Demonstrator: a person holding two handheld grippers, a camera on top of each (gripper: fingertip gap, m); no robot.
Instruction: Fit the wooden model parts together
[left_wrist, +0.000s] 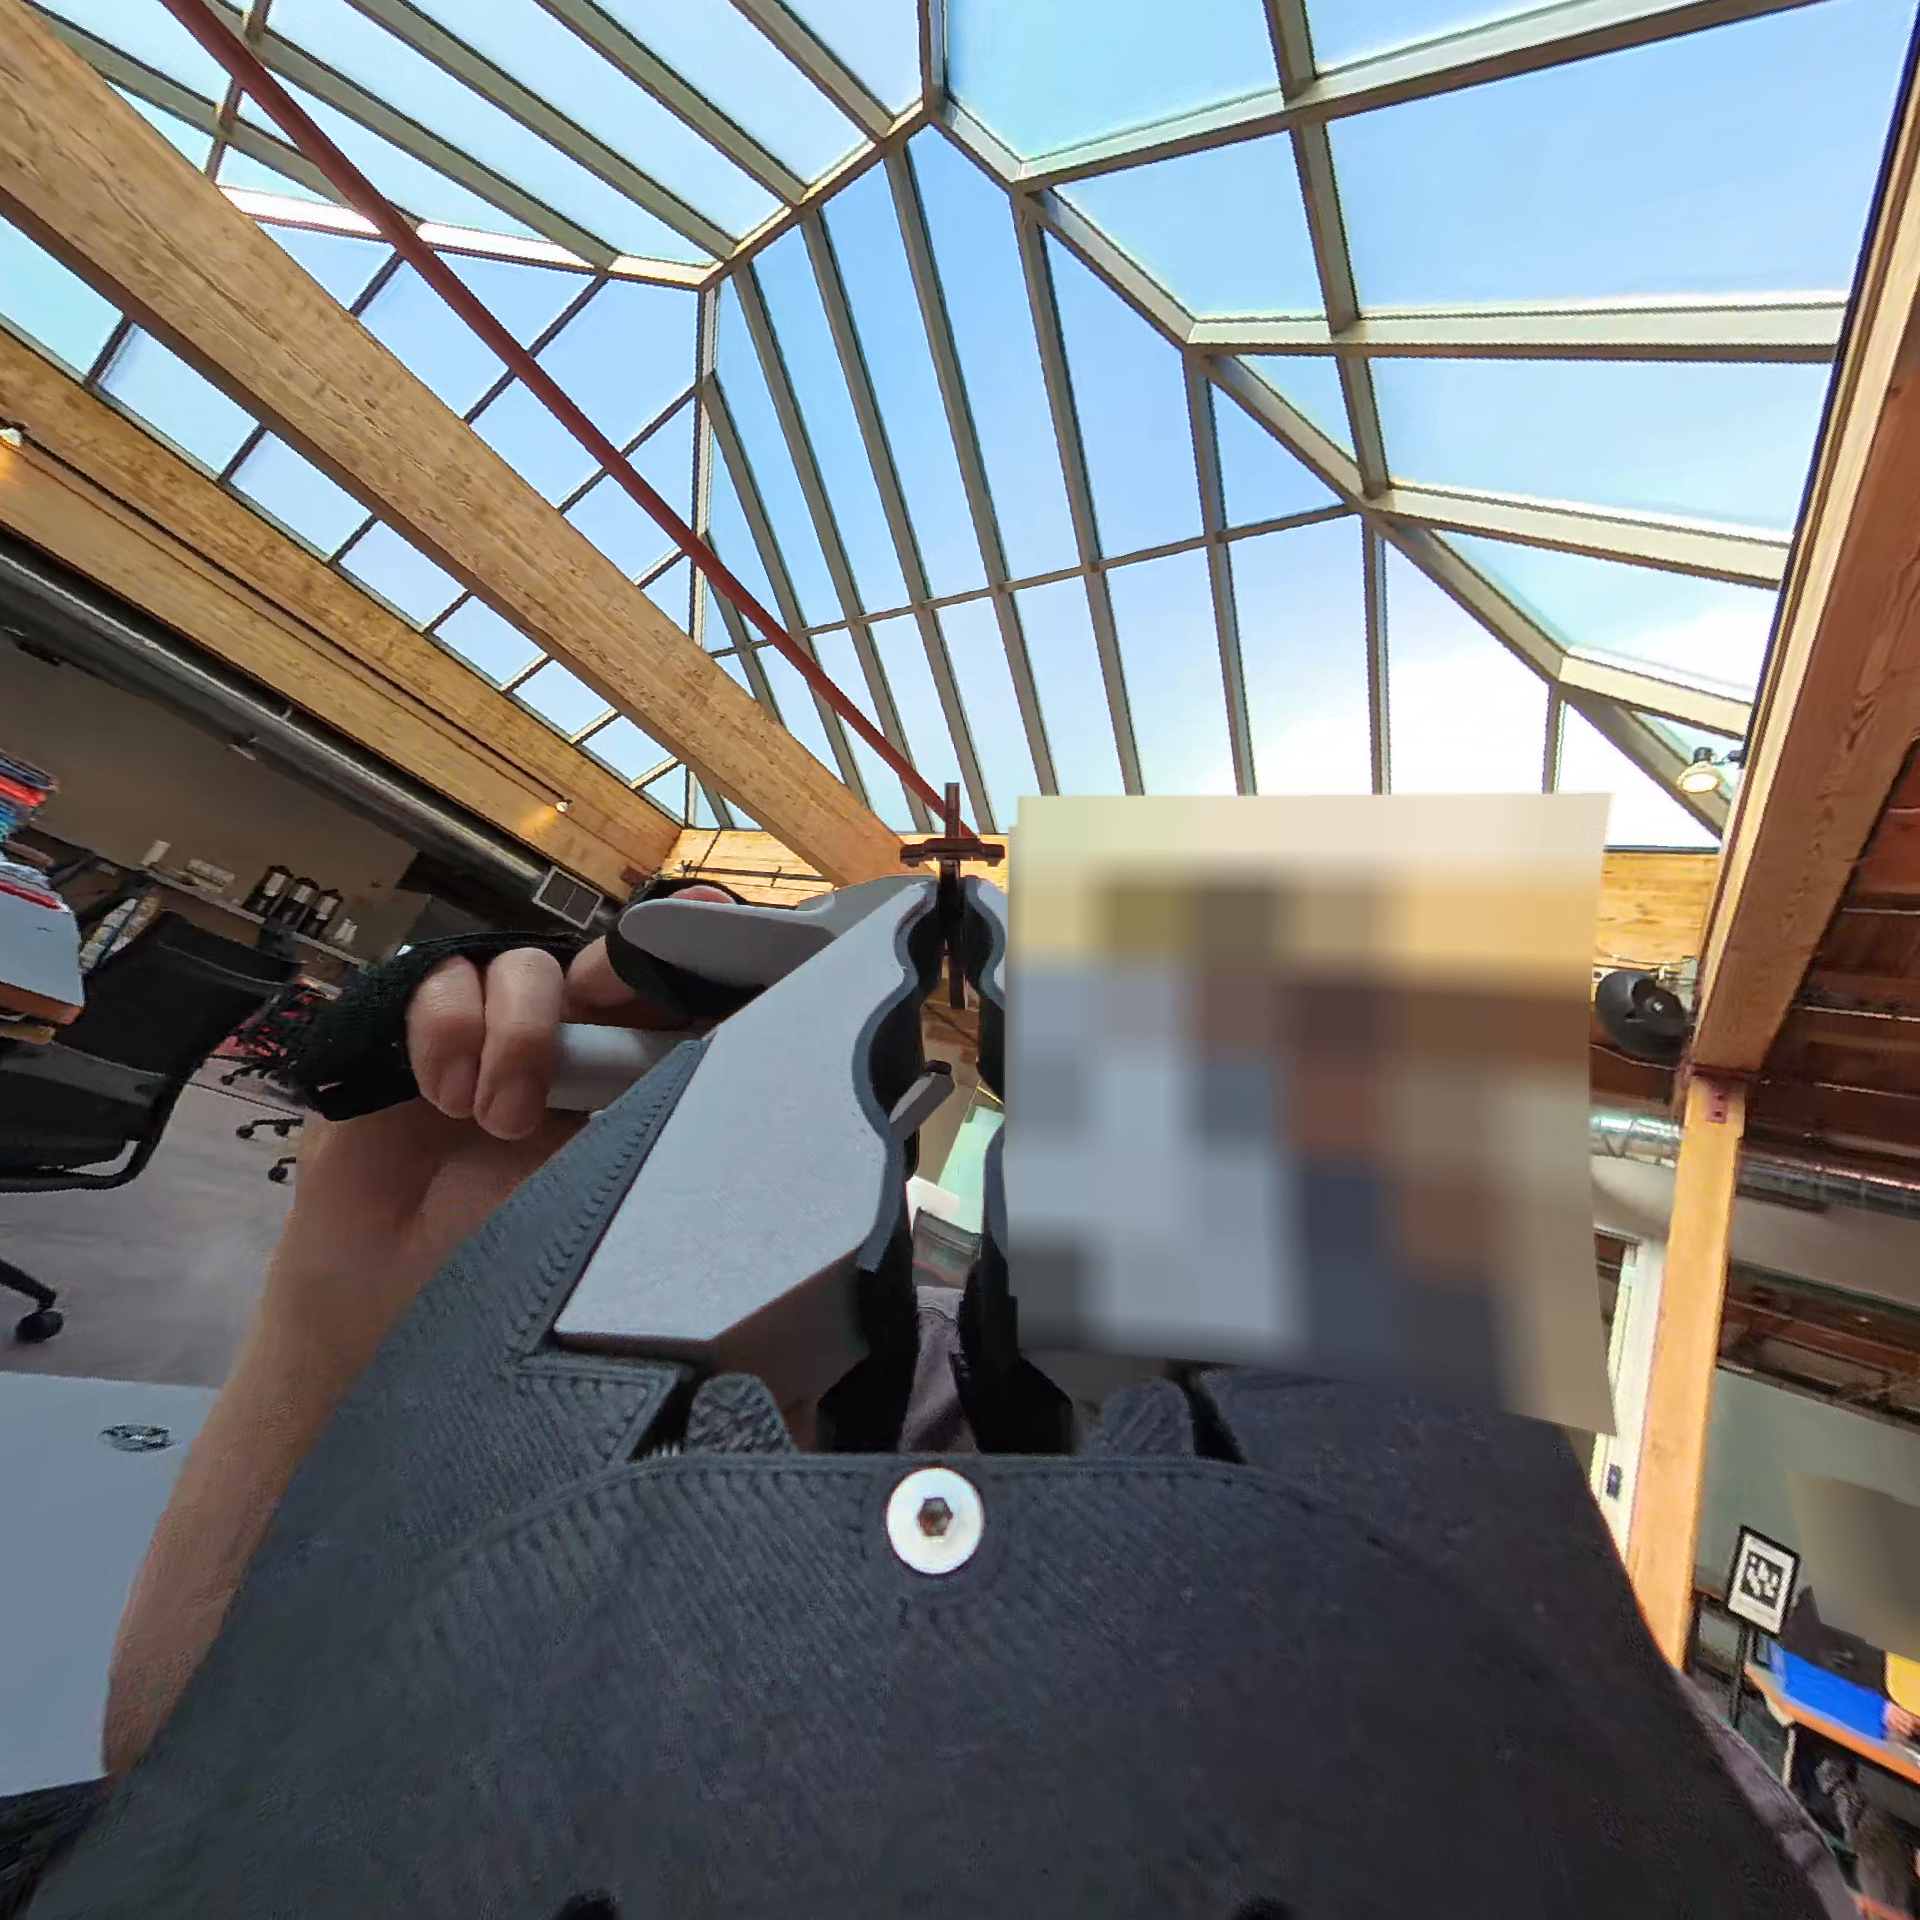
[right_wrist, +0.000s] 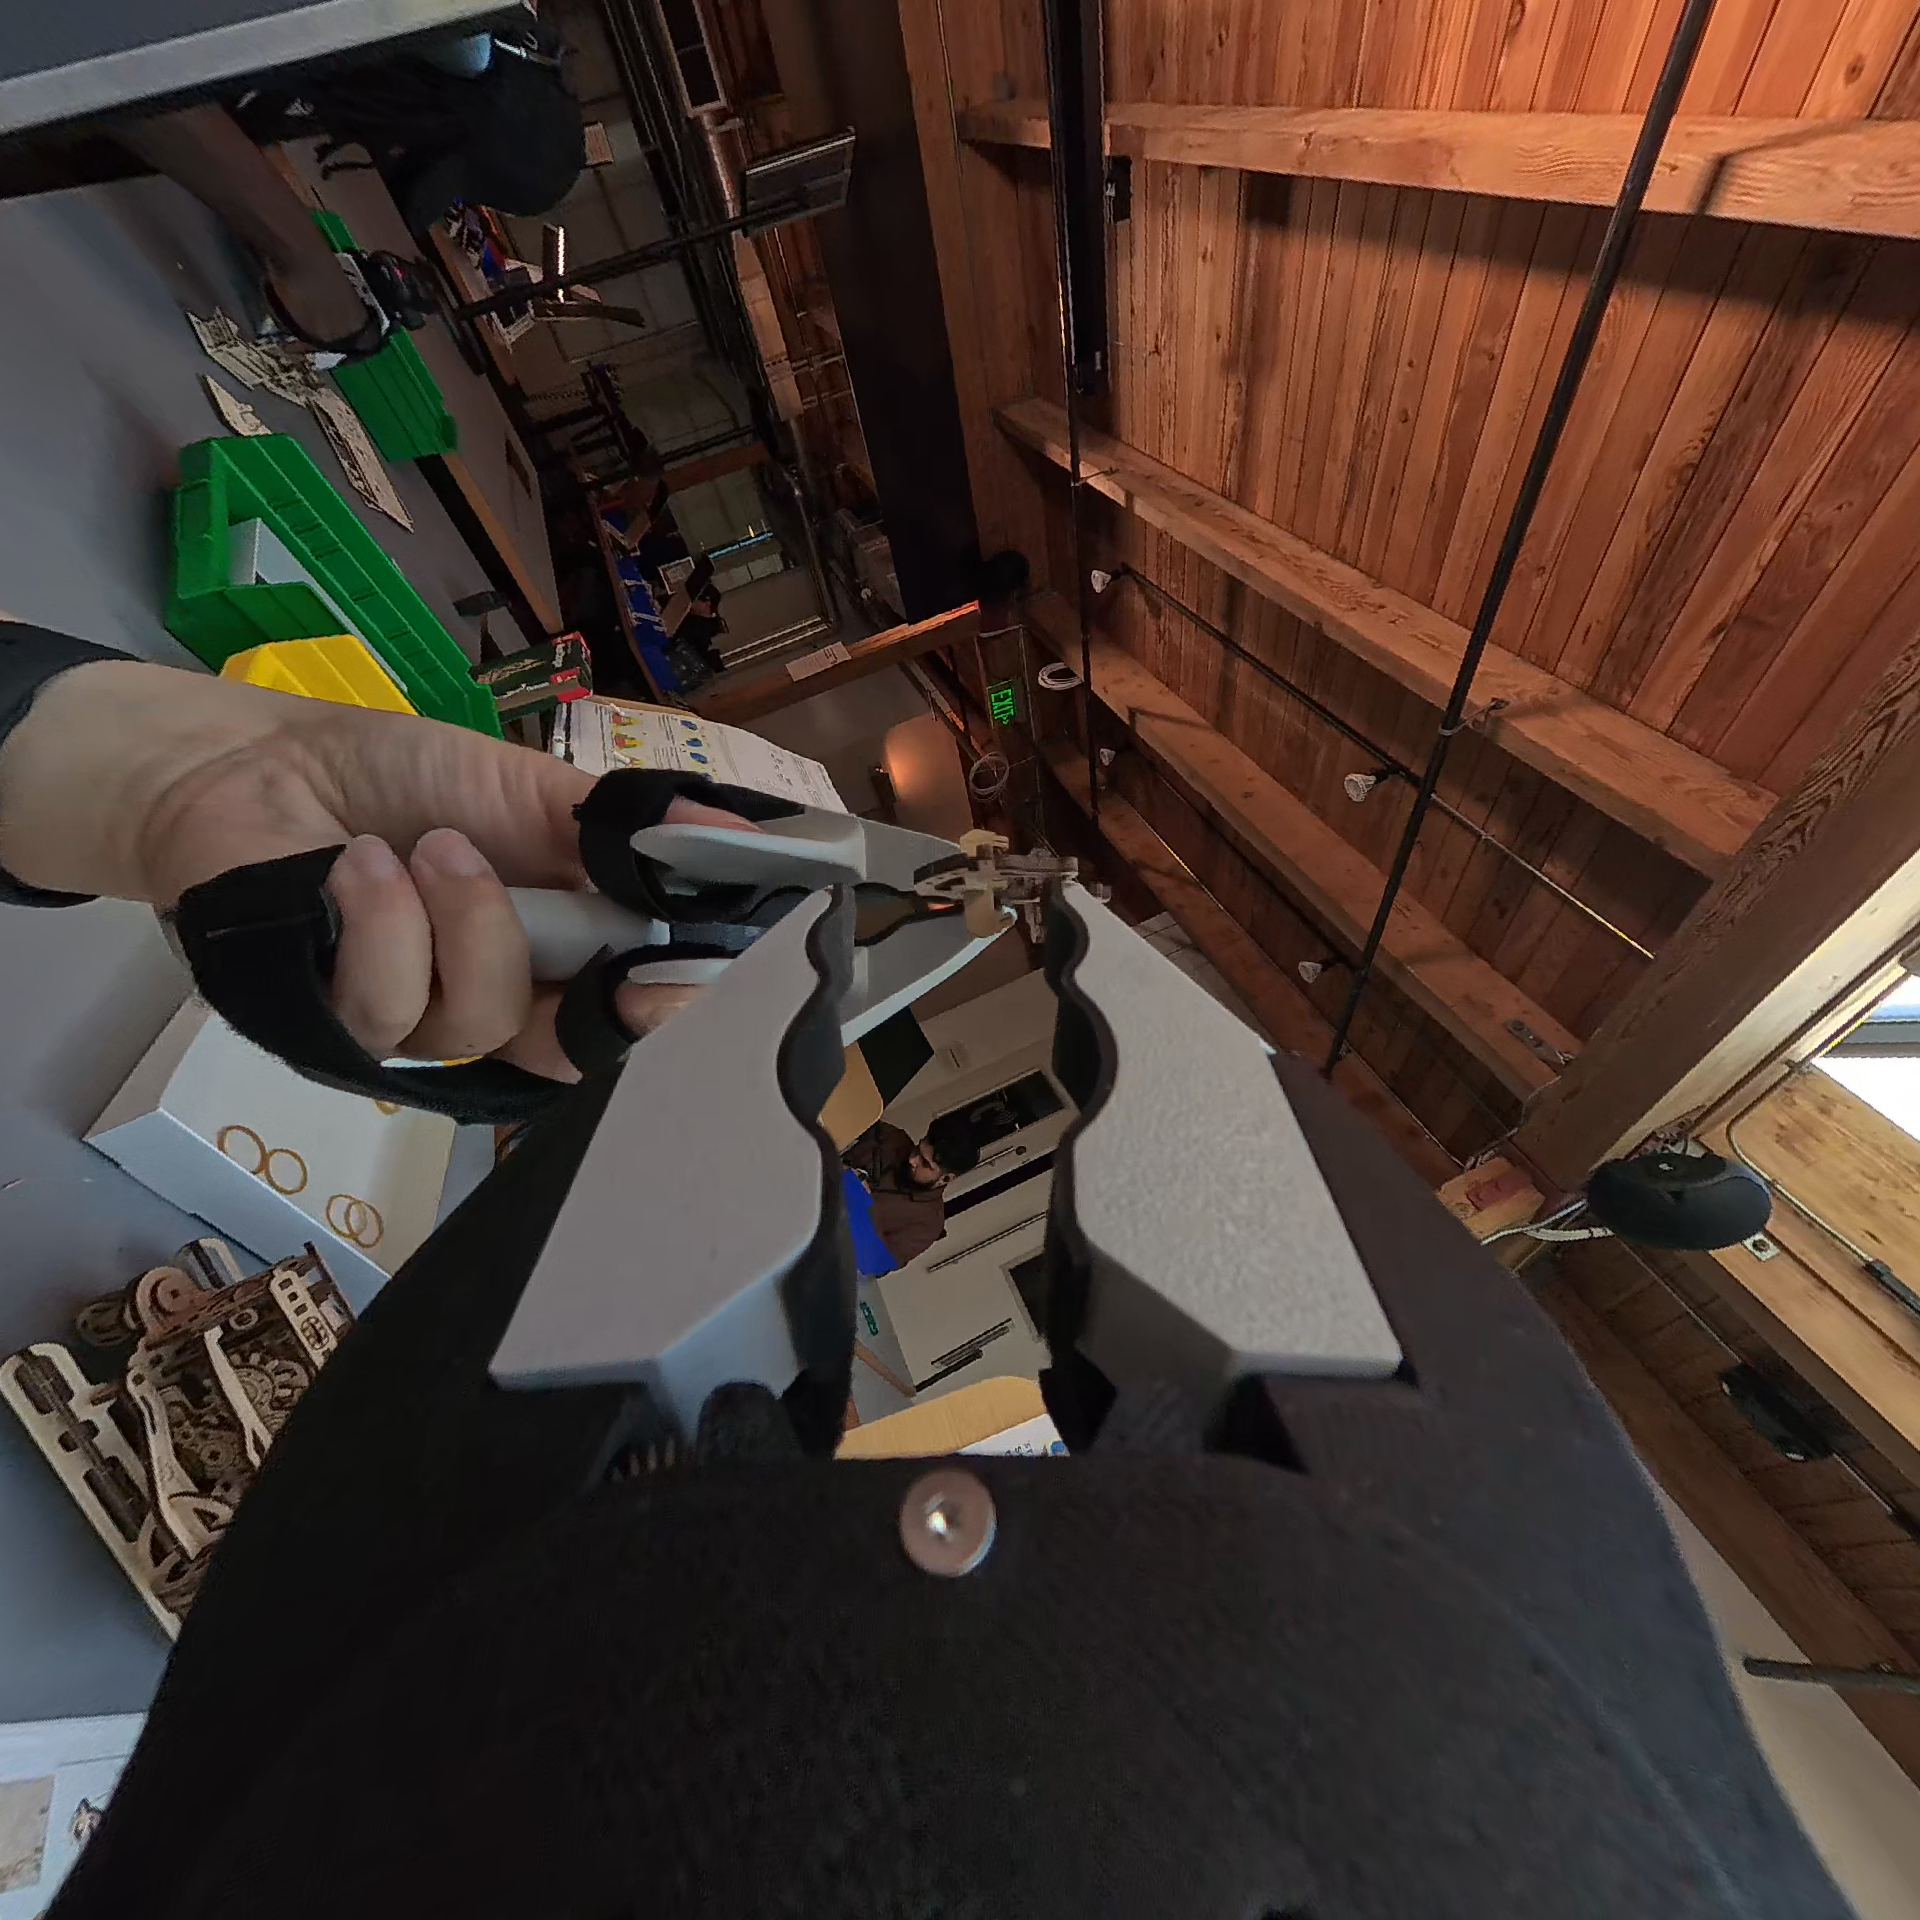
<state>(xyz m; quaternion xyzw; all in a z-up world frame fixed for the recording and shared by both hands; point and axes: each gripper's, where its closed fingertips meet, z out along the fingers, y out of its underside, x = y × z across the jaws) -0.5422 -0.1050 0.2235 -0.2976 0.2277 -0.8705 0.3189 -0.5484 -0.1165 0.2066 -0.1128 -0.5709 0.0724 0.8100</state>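
Pinching a small wooden part (left_wrist: 951, 894) between closed left fingers (left_wrist: 914, 935); right fingers (right_wrist: 821, 935) spread apart.

— What do you look like from here?

— My left gripper (left_wrist: 951, 914) has pale grey fingers (left_wrist: 748, 1143) with wavy black inner pads, on a ribbed black body with one silver hex screw (left_wrist: 933, 1520).

— And the other?

— My right gripper (right_wrist: 945, 914) is built the same, screw (right_wrist: 947, 1524) included. Black fabric straps (right_wrist: 270, 966) wrap my hand (right_wrist: 312, 821).
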